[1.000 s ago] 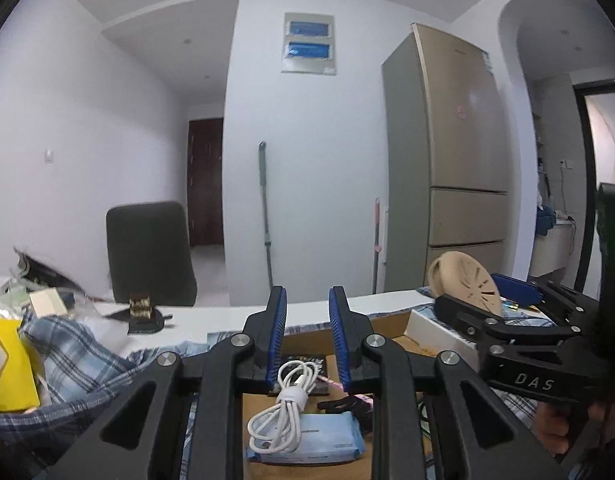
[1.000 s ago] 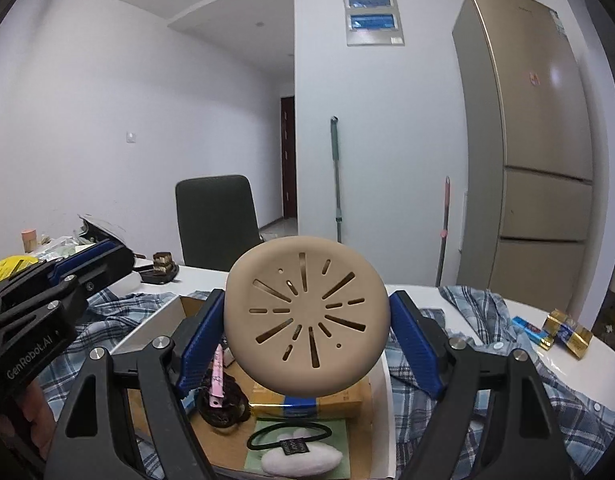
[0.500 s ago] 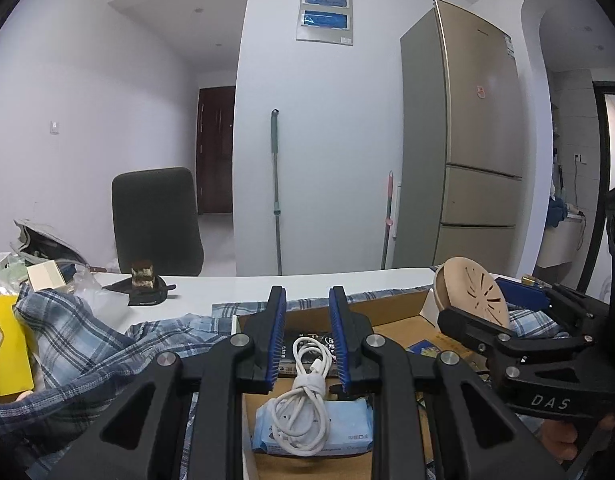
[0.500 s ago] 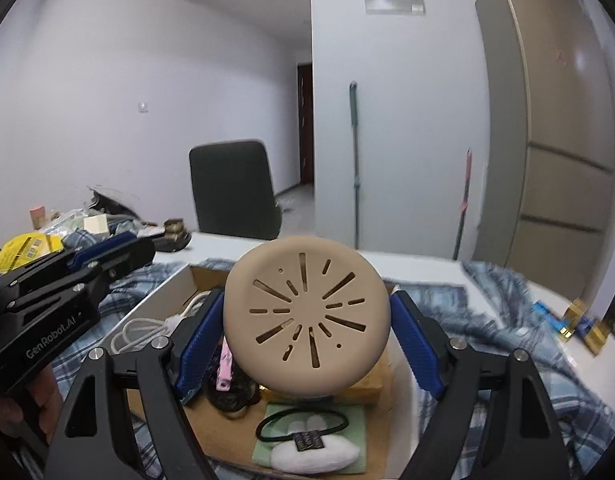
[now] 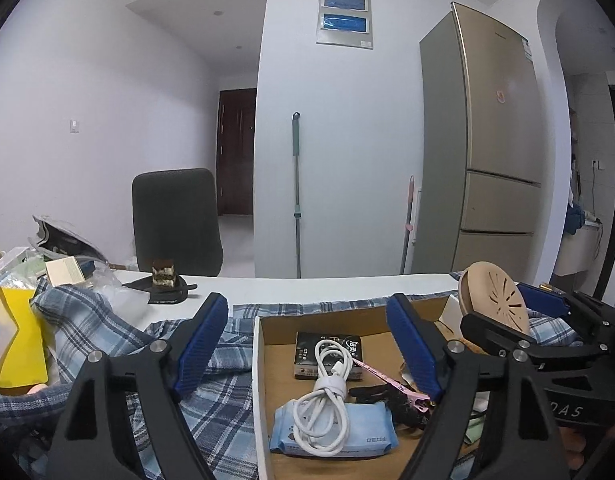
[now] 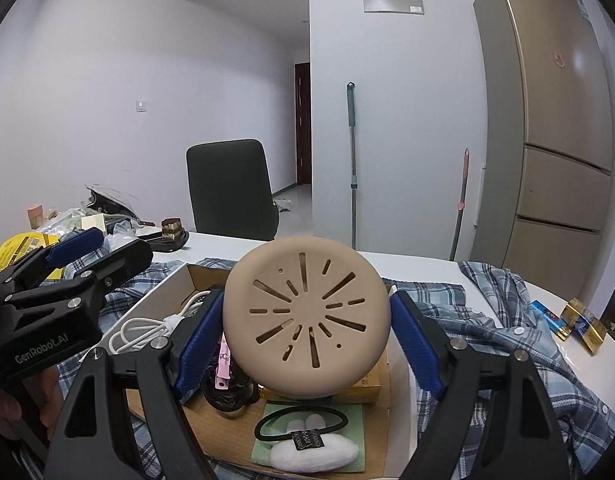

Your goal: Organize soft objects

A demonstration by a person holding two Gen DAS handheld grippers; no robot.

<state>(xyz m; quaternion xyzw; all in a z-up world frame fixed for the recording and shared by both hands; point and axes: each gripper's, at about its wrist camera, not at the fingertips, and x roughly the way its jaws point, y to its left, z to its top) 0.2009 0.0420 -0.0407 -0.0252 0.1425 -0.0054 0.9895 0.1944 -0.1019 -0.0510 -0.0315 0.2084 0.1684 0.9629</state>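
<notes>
My left gripper (image 5: 307,328) hangs over the open cardboard box (image 5: 258,364) with its jaws opening wide and nothing pressed between them. Below it a coiled white cable (image 5: 327,396) lies on a blue wipes pack (image 5: 367,430). My right gripper (image 6: 307,316) is shut on a round beige slotted disc (image 6: 307,320), held upright over the box's right side. That disc (image 5: 493,300) and right gripper (image 5: 503,306) also show at the right of the left wrist view. The left gripper (image 6: 103,248) shows at the left of the right wrist view.
The box also holds a black packet (image 5: 307,346), a pink hair clip (image 6: 224,364), a black hair band (image 6: 303,420) on a green card, and a white pad (image 6: 311,456). A plaid shirt (image 6: 487,320) spreads around the box. A yellow pack (image 5: 11,344) lies left; a black chair (image 5: 175,220) stands behind the table.
The left jaws have gone from nearly shut to wide apart, and the white cable now lies loose on the wipes pack. The right gripper still holds the disc.
</notes>
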